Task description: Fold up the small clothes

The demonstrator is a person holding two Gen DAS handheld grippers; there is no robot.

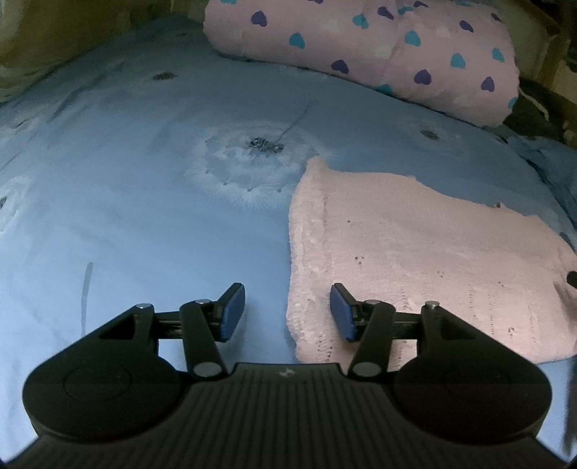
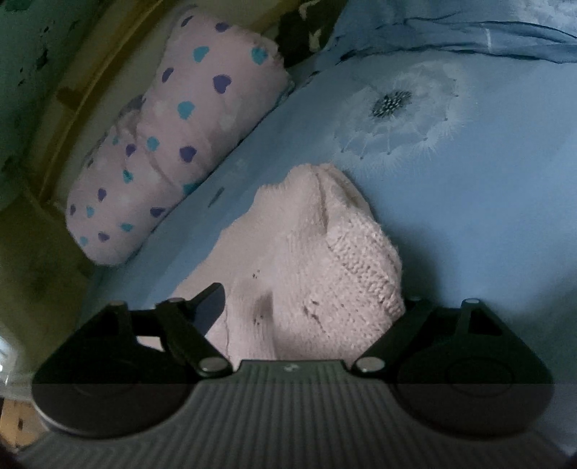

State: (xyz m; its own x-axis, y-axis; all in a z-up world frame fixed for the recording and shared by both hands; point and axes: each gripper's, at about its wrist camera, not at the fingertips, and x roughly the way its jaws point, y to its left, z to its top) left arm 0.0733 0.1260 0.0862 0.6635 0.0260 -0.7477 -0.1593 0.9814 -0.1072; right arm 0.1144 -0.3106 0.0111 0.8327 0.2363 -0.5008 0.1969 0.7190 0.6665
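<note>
A pink knitted garment (image 1: 414, 252) lies folded flat on the blue bedsheet (image 1: 144, 216). My left gripper (image 1: 287, 312) is open and empty, its blue pads (image 1: 232, 314) straddling the garment's near left edge just above the sheet. In the right wrist view the same pink knit (image 2: 324, 259) bunches up between the spread fingers of my right gripper (image 2: 310, 306). Its left finger (image 2: 211, 306) shows beside the cloth; the right finger is hidden behind the knit. The jaws stand wide apart around the cloth.
A pink pillow with blue and purple hearts (image 1: 378, 47) lies at the far edge of the bed, and it also shows in the right wrist view (image 2: 173, 144). The sheet carries dandelion prints (image 1: 252, 162). Crumpled blue fabric (image 2: 468, 32) lies at the far right.
</note>
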